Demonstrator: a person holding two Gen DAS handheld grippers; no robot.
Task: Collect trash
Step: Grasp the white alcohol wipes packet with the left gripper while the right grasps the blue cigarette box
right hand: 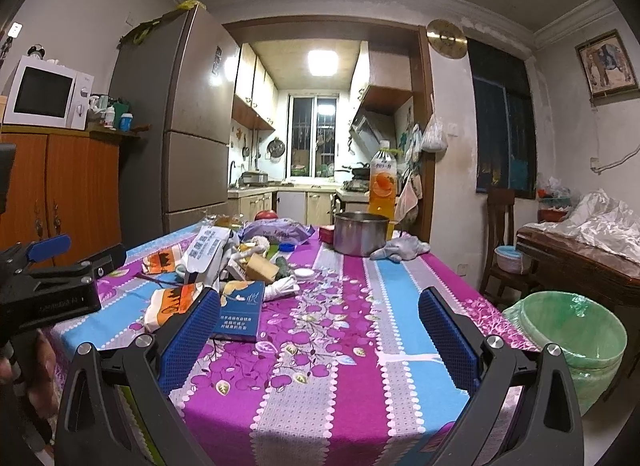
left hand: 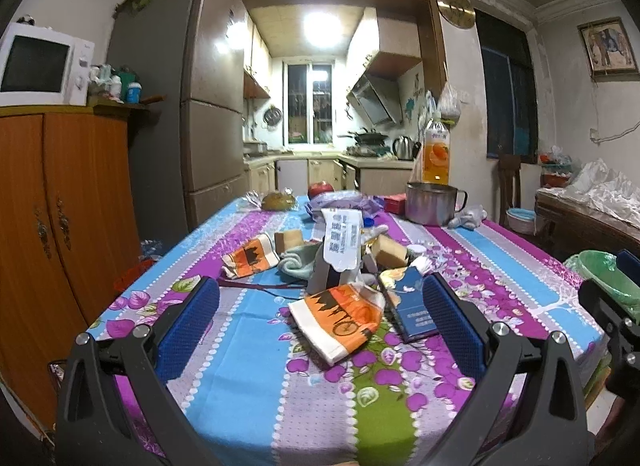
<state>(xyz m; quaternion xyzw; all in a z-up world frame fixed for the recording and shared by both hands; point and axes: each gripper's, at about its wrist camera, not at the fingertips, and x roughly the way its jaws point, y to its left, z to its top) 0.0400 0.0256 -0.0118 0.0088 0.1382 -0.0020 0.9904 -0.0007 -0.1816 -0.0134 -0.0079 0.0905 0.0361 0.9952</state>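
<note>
A heap of trash lies mid-table: an orange-and-white wrapper (left hand: 340, 318) nearest me, a blue cigarette box (left hand: 412, 306), a grey bag with a white label (left hand: 340, 246), a second orange wrapper (left hand: 250, 260) and small cardboard boxes (left hand: 390, 252). My left gripper (left hand: 320, 330) is open and empty, its fingers either side of the near wrapper, just short of it. My right gripper (right hand: 320, 334) is open and empty over the tablecloth; the blue box (right hand: 240, 314) lies just beyond its left finger (right hand: 188, 338). A green-lined trash bin (right hand: 576, 342) stands on the floor to the right of the table.
The table (right hand: 328, 406) has a purple, blue and green cloth. At its far end stand a steel pot (right hand: 360, 231), an orange juice bottle (right hand: 382, 181), a purple bag (right hand: 278, 231) and a grey rag (right hand: 400, 248). A wooden cabinet (left hand: 60, 225) is on the left, a chair (right hand: 500, 234) on the right.
</note>
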